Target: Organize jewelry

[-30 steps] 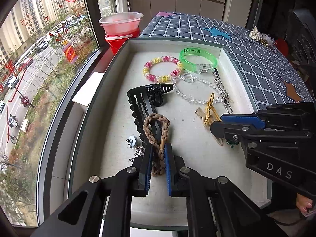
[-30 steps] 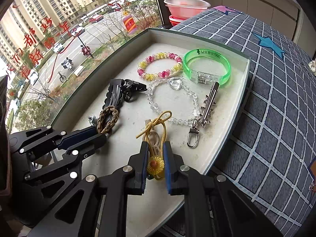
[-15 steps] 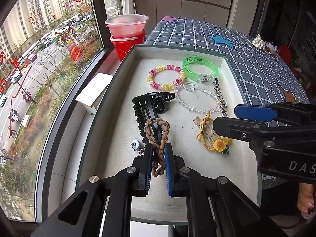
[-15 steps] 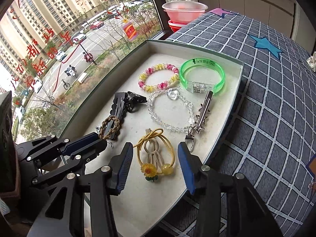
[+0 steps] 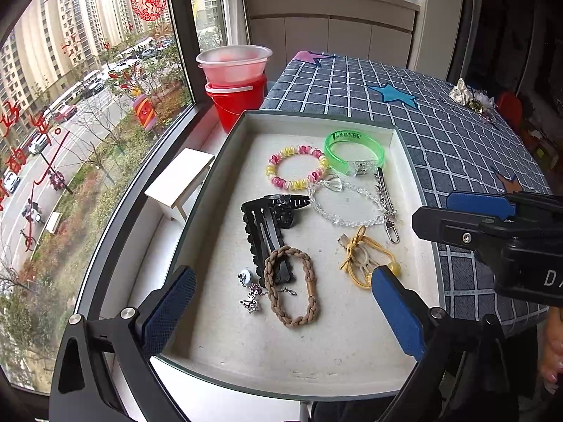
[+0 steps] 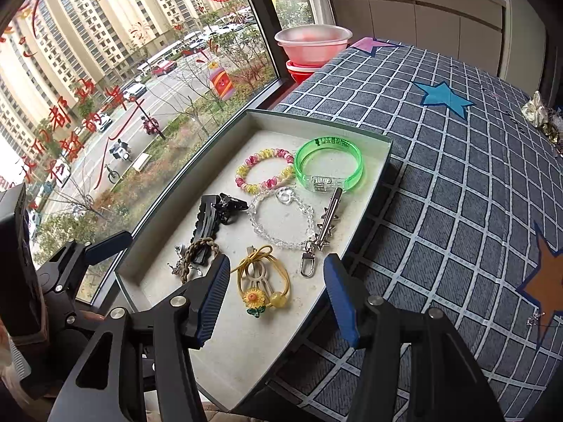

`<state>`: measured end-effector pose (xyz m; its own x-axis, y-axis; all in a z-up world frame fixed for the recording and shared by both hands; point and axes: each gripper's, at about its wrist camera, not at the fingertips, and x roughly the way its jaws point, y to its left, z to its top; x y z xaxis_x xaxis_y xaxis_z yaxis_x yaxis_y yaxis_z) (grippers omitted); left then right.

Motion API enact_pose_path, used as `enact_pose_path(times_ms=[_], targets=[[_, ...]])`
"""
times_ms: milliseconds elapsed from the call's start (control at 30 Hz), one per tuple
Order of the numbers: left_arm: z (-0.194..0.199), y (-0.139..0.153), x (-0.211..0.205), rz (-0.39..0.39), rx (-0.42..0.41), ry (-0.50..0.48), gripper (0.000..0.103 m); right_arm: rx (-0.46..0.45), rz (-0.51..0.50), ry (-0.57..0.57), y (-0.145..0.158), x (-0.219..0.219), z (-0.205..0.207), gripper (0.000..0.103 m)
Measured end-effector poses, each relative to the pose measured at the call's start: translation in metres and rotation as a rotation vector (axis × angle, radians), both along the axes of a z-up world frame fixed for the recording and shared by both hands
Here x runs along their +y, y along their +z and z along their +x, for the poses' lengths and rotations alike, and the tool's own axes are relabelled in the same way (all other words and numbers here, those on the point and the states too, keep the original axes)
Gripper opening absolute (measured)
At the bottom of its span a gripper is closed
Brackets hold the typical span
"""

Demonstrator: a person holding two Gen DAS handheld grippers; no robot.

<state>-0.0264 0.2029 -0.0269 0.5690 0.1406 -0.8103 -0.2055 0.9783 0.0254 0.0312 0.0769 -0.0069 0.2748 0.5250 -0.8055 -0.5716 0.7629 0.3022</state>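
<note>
A white tray (image 5: 408, 154) holds several pieces of jewelry. A brown braided hair tie (image 5: 291, 286) lies partly on a black hair clip (image 5: 269, 227). A yellow hair tie with a sunflower (image 6: 262, 283) lies to its right. My left gripper (image 5: 281, 313) is open and empty above the braided tie. My right gripper (image 6: 276, 293) is open and empty above the sunflower tie. Farther back lie a green bangle (image 5: 353, 147), a pink-yellow bead bracelet (image 5: 297, 172), a clear bead bracelet (image 5: 345, 202) and a silver spiked clip (image 6: 327, 225).
The tray (image 6: 381, 172) sits on a blue checked tablecloth (image 6: 457, 176) beside a window. A red bucket with a pink bowl (image 5: 235, 84) stands behind the tray. More trinkets (image 5: 471, 96) lie at the cloth's far right. A small silver earring (image 5: 250, 290) lies by the braided tie.
My right gripper opened and let go of the sunflower tie, then my left gripper opened and let go of the braided tie. Both grippers pulled back and up from the tray.
</note>
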Motion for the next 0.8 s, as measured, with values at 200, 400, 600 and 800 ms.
enact_pose_path(times_ms=[200,400,600,800], targets=[[-0.004,0.008,-0.002,0.021,-0.011,0.003,0.103,-0.020,-0.020,-0.025,0.008,-0.008,0.001,0.073],[-0.010,0.020,-0.004,0.030,-0.014,0.022,0.103,-0.081,-0.070,-0.033,0.027,-0.009,-0.004,0.085],[-0.016,0.032,-0.002,0.043,-0.027,0.058,0.103,-0.124,-0.110,-0.043,0.038,-0.010,-0.011,0.102],[-0.022,0.042,0.001,0.051,-0.039,0.089,0.103,-0.154,-0.151,-0.034,0.043,-0.006,-0.020,0.103]])
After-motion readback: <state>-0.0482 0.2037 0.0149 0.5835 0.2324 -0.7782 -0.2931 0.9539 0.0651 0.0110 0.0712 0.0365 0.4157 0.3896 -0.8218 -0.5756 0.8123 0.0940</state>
